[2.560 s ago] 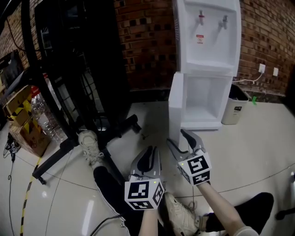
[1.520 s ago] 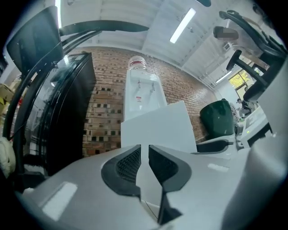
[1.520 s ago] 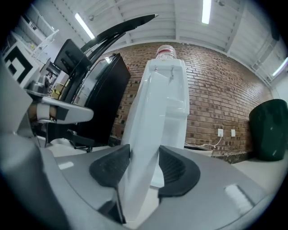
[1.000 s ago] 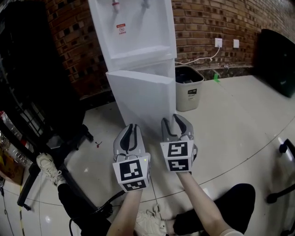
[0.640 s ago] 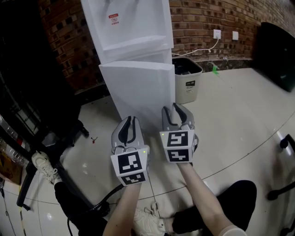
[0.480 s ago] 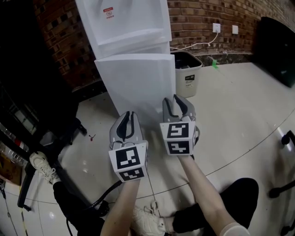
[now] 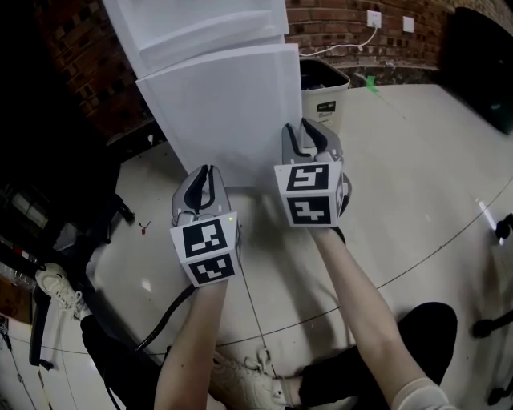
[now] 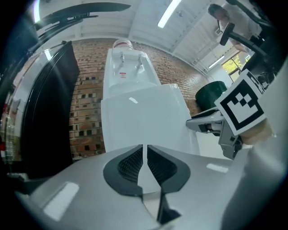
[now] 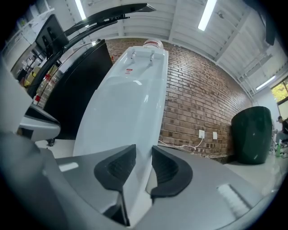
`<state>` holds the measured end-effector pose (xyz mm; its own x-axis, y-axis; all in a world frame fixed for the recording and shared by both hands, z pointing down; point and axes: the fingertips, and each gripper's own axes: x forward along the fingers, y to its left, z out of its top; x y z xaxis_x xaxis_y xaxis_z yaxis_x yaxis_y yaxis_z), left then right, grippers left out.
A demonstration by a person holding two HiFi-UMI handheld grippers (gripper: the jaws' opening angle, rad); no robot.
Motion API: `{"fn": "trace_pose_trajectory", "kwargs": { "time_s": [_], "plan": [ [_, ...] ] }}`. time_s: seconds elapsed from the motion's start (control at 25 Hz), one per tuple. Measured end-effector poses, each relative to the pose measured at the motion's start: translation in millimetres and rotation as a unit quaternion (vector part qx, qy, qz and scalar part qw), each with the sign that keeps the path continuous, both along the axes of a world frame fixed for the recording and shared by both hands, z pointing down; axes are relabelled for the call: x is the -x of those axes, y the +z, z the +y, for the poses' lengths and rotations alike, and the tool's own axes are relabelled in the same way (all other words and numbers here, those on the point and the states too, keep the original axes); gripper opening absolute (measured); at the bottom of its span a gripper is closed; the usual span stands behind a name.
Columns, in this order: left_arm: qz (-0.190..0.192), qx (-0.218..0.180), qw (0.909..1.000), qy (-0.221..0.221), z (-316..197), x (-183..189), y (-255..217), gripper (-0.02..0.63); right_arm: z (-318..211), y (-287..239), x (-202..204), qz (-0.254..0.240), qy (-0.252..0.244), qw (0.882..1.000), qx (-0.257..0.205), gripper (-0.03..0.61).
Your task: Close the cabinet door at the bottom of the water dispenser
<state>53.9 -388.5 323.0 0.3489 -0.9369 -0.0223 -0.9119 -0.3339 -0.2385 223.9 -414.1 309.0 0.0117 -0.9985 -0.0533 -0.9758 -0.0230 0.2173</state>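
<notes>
Facing the white cabinet door [image 7: 224, 120] at the foot of the water dispenser [image 7: 200, 28], dead ahead of both grippers. Holding left gripper [image 7: 206, 170] at a thin slit, empty; right gripper [image 7: 309, 130] slightly wider by the door's right edge (both just closing).

Ahead of the left tongs [image 7: 206, 172] and right tongs [image 7: 309, 132] the cabinet door [image 7: 224, 120] is smooth white plastic with a soft sheen, the floor [image 7: 417, 160] beneath them glossy pale tile, the wall [image 7: 329, 20] beyond rough brick, and their pads [image 8: 128, 164] matt black and ribbed.
</notes>
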Motion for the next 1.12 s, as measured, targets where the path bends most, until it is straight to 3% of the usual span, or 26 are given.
{"fn": "trace_pose_trajectory", "kwargs": {
  "time_s": [0.4,0.44,0.48,0.72,1.12],
  "plan": [
    [0.006,-0.015,0.9998,0.015,-66,-21,-11,0.040,-47,-2,-16,0.033,0.023,0.999,-0.012,0.092],
    [0.012,-0.014,0.9997,0.013,-74,-22,-12,0.041,-53,-2,-18,0.042,0.027,0.999,-0.013,0.078],
    [0.018,-0.013,0.9997,0.011,-81,-23,-12,0.041,-59,-2,-21,0.051,0.029,0.998,-0.012,0.007],
    [0.029,-0.014,0.9994,0.012,-112,-31,-10,0.049,-95,13,-24,0.089,0.012,0.996,0.009,0.000],
    [0.029,-0.024,0.9993,-0.007,-100,-14,-16,0.044,-81,4,-17,0.042,0.000,0.999,0.007,0.000]
  ]
}}
